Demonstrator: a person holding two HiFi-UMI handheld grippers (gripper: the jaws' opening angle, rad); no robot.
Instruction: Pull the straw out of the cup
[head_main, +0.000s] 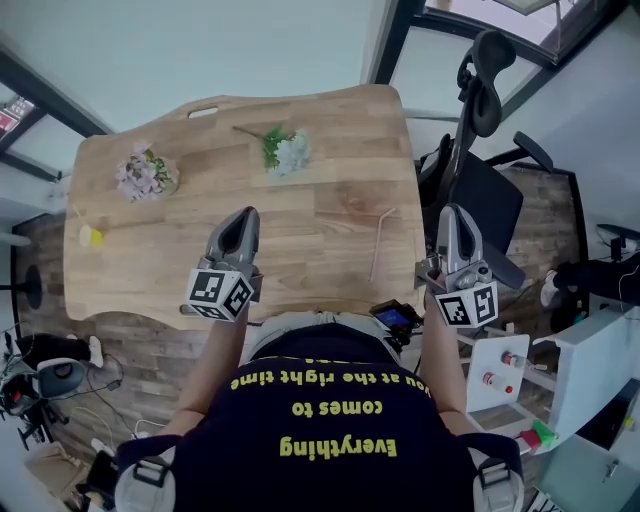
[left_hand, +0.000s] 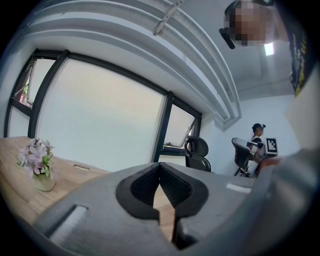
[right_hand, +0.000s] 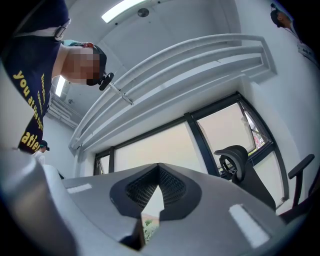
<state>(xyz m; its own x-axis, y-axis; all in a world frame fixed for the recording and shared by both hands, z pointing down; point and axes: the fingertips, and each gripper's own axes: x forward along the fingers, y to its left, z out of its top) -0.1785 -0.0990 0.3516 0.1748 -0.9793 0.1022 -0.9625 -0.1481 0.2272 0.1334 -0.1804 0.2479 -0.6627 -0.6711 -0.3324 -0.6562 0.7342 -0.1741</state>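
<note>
Straw (head_main: 380, 243) flat by right edge of tabletop (head_main: 300, 270), no cup visible; left gripper (head_main: 244, 218) and right gripper (head_main: 452, 214) closed, empty; I'd hold both clear of it.

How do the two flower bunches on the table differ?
The pink bunch stands upright in a small vase near the table's left end. The white bunch lies loose on the wood near the middle of the far edge, its bare stem sticking out. Its blooms are pale with green leaves, not pink. Both sit on the far half, apart from the straw.
</note>
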